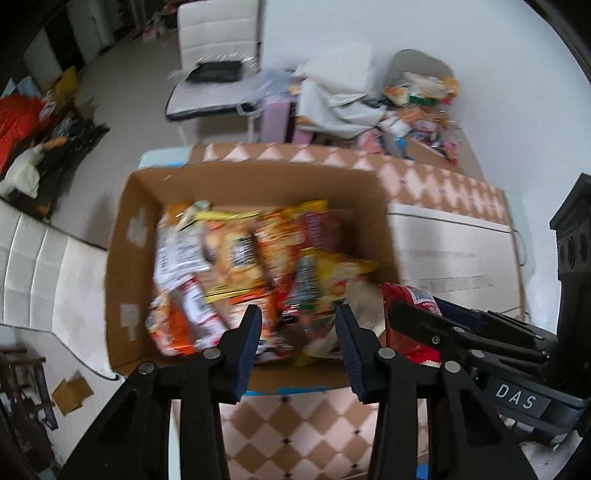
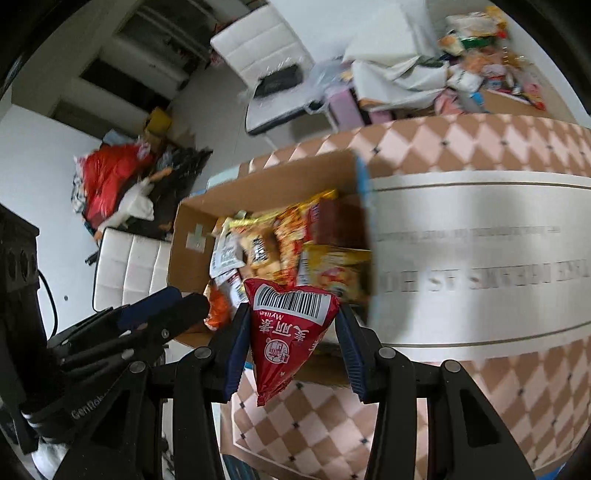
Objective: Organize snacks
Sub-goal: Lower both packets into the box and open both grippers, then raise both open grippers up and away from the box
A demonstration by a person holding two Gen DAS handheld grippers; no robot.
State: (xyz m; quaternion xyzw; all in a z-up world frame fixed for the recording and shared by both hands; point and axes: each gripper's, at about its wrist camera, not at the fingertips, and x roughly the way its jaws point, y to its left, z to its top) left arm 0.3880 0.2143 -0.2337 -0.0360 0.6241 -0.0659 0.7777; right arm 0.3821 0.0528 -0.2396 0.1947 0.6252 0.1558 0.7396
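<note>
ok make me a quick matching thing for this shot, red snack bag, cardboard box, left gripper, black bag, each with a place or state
Things:
1. red snack bag
2. cardboard box
3. left gripper
4. black bag

Place or state:
A. lying on the white chair
B. nothing between its pads
C. clamped in the right gripper
D. partly filled with snack packets

Pairs: 1-C, 2-D, 3-B, 4-A

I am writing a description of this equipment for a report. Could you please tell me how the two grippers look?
Both are alike. The left gripper and right gripper have matte black, angular plastic linkage arms joined by round silver pins, and ribbed dark blue pads inside each finger. The right gripper's body carries white "DAS" lettering. No sleeves or hands are visible.
</note>
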